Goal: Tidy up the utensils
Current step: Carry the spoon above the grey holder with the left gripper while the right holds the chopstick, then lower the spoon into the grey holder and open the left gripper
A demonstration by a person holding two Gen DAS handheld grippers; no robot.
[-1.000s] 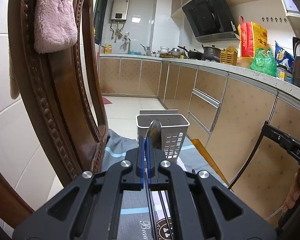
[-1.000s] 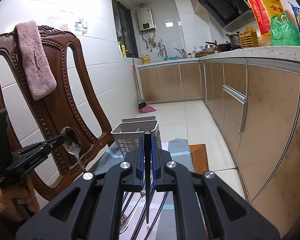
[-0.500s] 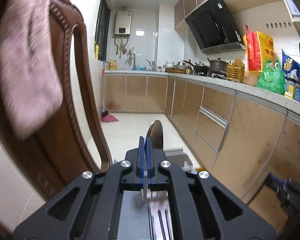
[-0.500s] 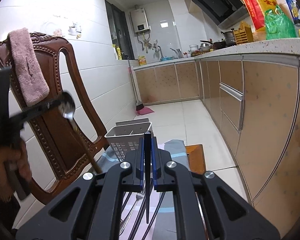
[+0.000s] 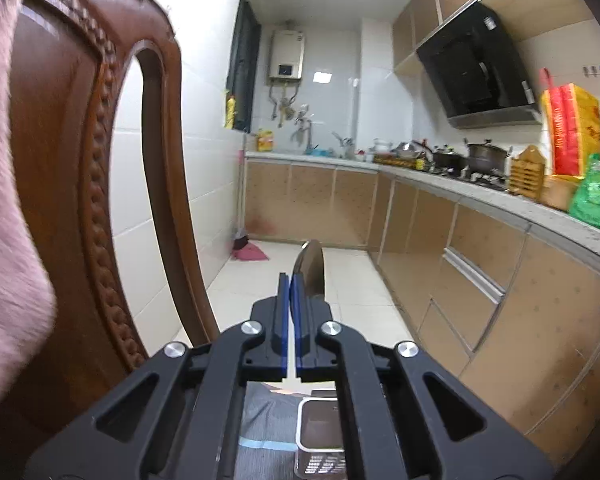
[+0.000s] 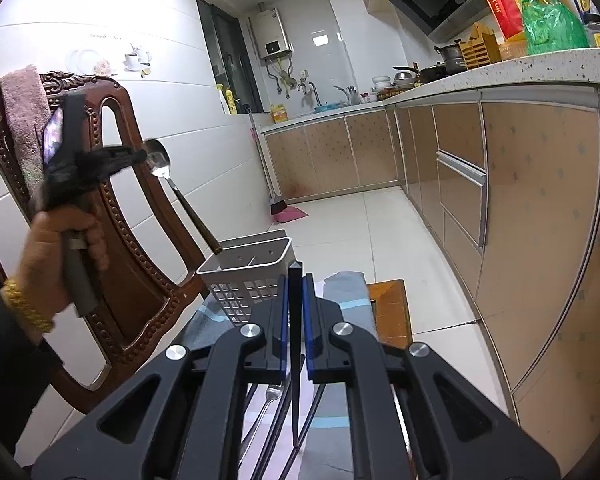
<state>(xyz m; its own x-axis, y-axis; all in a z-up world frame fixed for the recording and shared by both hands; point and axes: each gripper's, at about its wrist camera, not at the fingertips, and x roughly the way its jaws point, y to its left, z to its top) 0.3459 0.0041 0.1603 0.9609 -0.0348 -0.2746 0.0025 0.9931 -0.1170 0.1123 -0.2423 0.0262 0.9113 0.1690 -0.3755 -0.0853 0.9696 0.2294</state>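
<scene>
A spoon [image 6: 159, 160] is being pinched by the left gripper [image 6: 138, 156] above the caddy [image 6: 248, 276], handle down for dropping in; a dark utensil [image 6: 295, 320] is being clamped by the right gripper [image 6: 295, 312].

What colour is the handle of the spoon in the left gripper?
Dark brown, below a silver bowl. The spoon shows best in the right wrist view, held by the left gripper.

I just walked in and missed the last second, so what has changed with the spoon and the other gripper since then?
The left gripper, shut on the spoon, rose from low beside the chair to high over the white utensil basket; the spoon's handle now slants down towards the basket's rim. Nothing was grabbed or released. The right gripper stays shut on its dark utensil, and the basket and the fork kept their places.
</scene>
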